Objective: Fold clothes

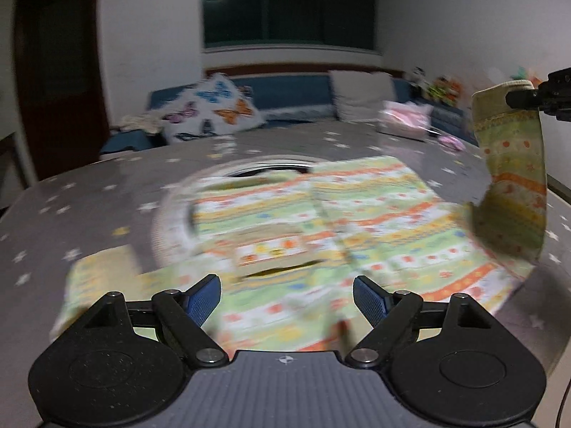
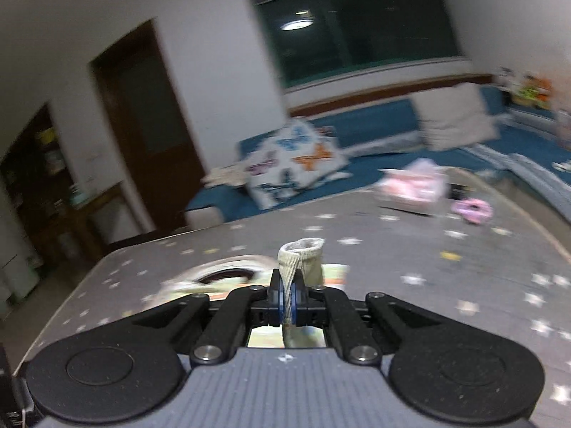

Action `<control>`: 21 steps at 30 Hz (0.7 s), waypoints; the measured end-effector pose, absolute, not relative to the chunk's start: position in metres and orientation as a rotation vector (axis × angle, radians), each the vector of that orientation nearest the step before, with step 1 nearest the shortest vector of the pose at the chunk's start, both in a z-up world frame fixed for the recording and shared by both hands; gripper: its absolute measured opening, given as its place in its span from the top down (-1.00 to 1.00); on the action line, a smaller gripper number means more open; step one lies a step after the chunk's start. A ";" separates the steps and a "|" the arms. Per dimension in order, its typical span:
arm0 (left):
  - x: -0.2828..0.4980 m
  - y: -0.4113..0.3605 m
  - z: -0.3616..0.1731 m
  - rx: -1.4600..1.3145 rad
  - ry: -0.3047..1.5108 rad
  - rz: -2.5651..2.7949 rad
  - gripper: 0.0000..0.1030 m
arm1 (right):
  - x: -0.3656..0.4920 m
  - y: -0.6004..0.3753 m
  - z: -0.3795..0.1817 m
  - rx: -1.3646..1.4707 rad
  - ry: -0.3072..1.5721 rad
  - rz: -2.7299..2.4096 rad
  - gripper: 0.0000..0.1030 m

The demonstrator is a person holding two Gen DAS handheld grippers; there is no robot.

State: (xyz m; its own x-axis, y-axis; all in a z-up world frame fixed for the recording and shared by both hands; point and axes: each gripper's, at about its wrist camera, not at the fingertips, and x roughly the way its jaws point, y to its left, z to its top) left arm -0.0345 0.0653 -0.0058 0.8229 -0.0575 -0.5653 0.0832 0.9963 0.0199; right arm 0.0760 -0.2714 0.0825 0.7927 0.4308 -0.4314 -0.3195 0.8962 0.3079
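A small green, yellow and orange striped child's top (image 1: 321,221) lies spread on the grey star-print table cover (image 1: 71,214). My left gripper (image 1: 287,296) is open and empty, low over the near hem of the top. My right gripper (image 2: 289,296) is shut on the ribbed cuff (image 2: 301,260) of one sleeve. In the left wrist view the right gripper (image 1: 514,98) holds that sleeve (image 1: 514,178) lifted above the table at the right. Both views are motion-blurred.
A pink folded cloth (image 2: 414,185) and a purple hair tie (image 2: 471,210) lie at the table's far right. Behind the table stands a blue sofa (image 1: 292,96) with a butterfly cushion (image 1: 214,107) and a white cushion (image 1: 364,92). A dark door (image 2: 142,107) is at the left.
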 end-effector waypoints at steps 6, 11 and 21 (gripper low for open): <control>-0.058 0.106 -0.003 0.003 0.575 0.048 -0.62 | 0.092 -0.193 0.077 0.176 0.561 0.586 0.94; -0.066 0.129 -0.006 -0.013 0.568 0.122 -0.62 | 0.100 -0.140 0.053 0.147 0.649 0.675 0.89; -0.058 0.139 -0.013 0.068 0.560 0.175 -0.56 | 0.090 -0.130 0.036 0.039 0.719 0.681 0.39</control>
